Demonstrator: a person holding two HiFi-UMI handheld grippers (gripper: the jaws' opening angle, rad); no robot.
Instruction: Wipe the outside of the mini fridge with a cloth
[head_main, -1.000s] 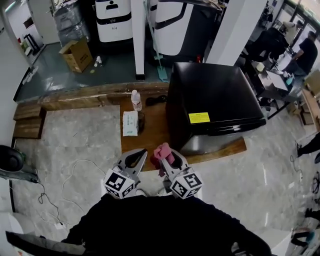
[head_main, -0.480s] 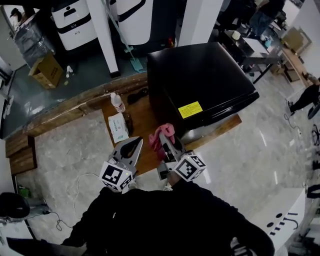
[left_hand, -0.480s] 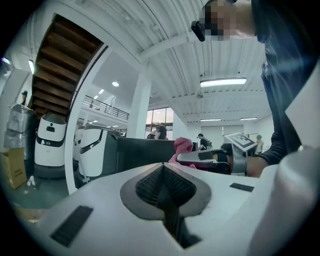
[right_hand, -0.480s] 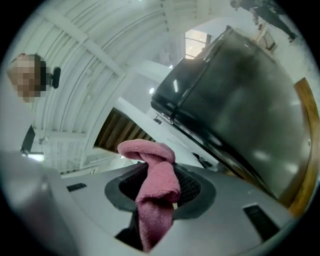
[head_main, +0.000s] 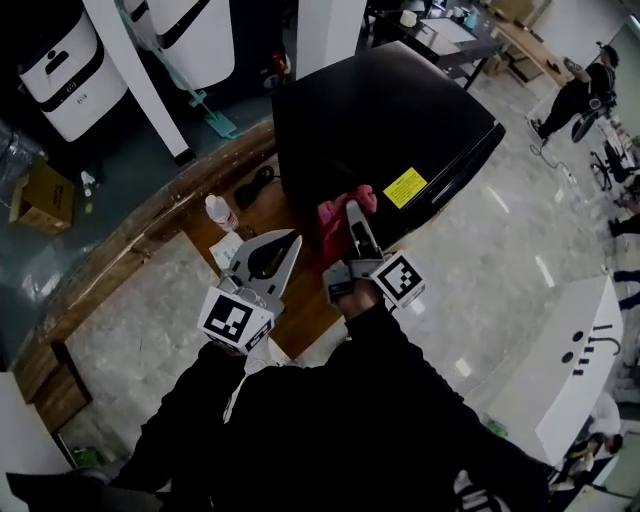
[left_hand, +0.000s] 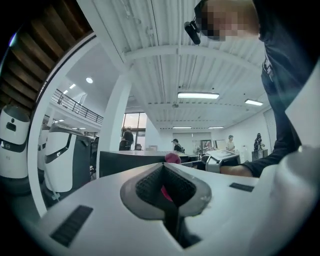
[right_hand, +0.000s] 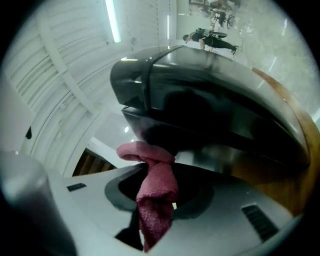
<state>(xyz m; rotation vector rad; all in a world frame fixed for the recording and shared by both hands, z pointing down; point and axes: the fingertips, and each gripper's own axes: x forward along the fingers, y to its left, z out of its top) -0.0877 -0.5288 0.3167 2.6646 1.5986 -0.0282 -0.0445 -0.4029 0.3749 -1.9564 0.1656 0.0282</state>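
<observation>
Pale marble floor (head_main: 480, 260) surrounds a low wooden surface (head_main: 305, 300) that carries the black mini fridge (head_main: 390, 120). The right gripper (head_main: 352, 210) is clenched on a pink cloth (head_main: 338, 222). The cloth bunches up past the gripper's tips and hangs down between its jaws. Just ahead of this gripper stands the fridge's front edge, with a yellow label (head_main: 405, 187) slightly to its right. In the right gripper view the cloth (right_hand: 157, 192) drapes in front of the fridge (right_hand: 210, 105), which fills the space beyond; whether they touch cannot be told. The left gripper (head_main: 288, 242) hovers to the left of the right one, jaws pressed together on nothing. A bottle (head_main: 217, 212) and a tissue pack (head_main: 228, 250) sit on the surface to its left.
</observation>
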